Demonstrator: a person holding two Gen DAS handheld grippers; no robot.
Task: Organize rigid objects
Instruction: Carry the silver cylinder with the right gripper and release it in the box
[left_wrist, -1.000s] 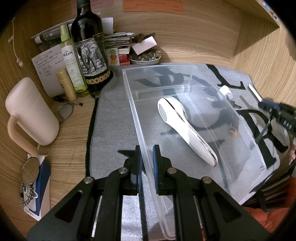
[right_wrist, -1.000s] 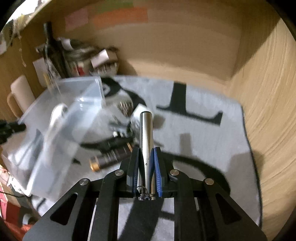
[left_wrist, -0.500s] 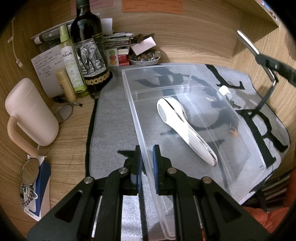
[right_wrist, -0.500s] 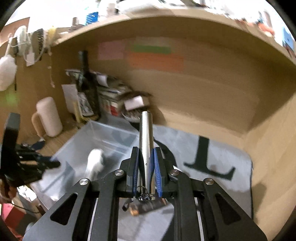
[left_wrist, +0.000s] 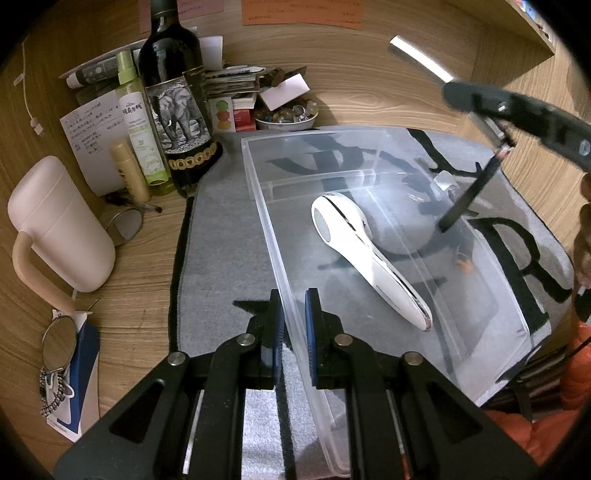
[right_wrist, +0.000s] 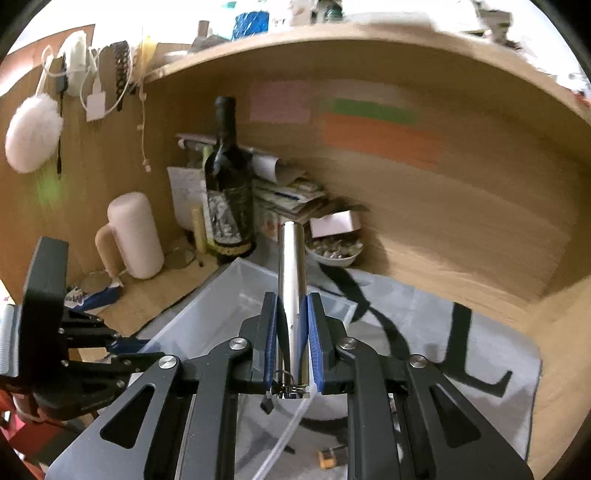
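A clear plastic bin (left_wrist: 513, 314) lies on a grey mat, with a white handheld device (left_wrist: 364, 245) inside it. My left gripper (left_wrist: 293, 321) is shut on the bin's near left wall. My right gripper (right_wrist: 292, 328) is shut on a silver metal cylinder (right_wrist: 291, 280) with a small black strap hanging from its rear end. It holds the cylinder high above the bin (right_wrist: 229, 306). In the left wrist view the right gripper (left_wrist: 517, 110) is at the upper right, with the cylinder (left_wrist: 421, 57) and the hanging strap (left_wrist: 469, 195) over the bin's far side.
A wine bottle (left_wrist: 177, 103), green spray bottle (left_wrist: 138, 122), pink jug (left_wrist: 55, 225), papers and a bowl of small items (left_wrist: 286, 114) crowd the back left. A small battery-like item (right_wrist: 327, 452) and other small objects (left_wrist: 445, 182) lie on the mat right of the bin. Wooden walls enclose the desk.
My right gripper has lifted the silver cylinder off the mat and carried it up and left over the bin. My left gripper has kept its hold on the bin wall.
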